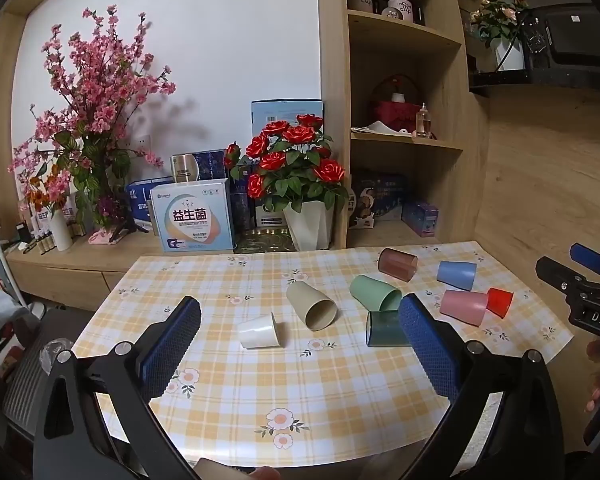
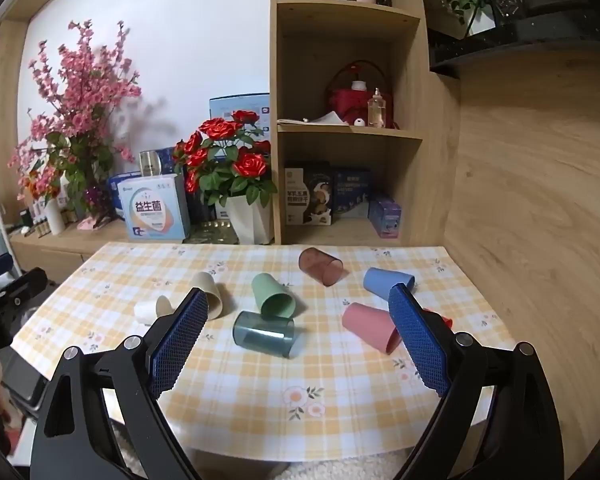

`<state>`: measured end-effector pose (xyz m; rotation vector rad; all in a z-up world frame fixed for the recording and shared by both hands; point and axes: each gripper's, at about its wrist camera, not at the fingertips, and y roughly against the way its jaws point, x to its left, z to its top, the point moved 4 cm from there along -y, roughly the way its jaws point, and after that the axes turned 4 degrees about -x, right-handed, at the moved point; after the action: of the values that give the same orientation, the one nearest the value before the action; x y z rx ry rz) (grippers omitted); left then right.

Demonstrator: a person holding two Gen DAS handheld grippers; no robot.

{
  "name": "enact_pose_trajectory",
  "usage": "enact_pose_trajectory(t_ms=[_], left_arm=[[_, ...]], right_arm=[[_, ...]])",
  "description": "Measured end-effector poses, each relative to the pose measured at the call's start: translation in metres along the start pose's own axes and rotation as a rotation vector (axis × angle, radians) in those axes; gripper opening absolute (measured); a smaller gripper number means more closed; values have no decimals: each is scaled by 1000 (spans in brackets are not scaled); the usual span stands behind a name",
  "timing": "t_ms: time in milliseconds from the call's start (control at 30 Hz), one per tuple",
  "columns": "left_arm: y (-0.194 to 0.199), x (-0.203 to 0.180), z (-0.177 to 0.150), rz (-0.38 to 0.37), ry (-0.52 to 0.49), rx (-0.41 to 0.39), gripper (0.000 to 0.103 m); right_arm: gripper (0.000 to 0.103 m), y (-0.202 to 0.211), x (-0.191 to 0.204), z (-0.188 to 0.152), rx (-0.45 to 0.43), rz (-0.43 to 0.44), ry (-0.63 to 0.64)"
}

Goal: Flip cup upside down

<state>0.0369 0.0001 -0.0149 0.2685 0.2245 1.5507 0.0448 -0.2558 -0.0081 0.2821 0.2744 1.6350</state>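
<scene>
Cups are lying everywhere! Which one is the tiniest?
The red cup is smallest. It lies on its side at the pink cup's mouth, near the table's right edge.

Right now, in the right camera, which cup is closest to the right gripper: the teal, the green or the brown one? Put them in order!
From the right gripper, in the right wrist view:
1. Teal cup: nearest, lying just ahead of the fingers.
2. Green cup: right behind it, mid-table.
3. Brown cup: farthest, near the table's back edge.
</scene>
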Motion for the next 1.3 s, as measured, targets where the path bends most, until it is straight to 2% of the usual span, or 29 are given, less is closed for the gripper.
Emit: enact_pose_trajectory(t_ms=[500, 633, 1300], left_arm=[[0, 0, 0, -3, 2, 8, 97], [0, 0, 0, -3, 3, 9, 97], [0, 0, 0, -3, 5, 11, 97]], right_arm=[[89, 4, -4, 7, 24, 6, -6], [89, 1, 2, -1, 24, -1, -9], [89, 0, 1, -2, 28, -2, -10]])
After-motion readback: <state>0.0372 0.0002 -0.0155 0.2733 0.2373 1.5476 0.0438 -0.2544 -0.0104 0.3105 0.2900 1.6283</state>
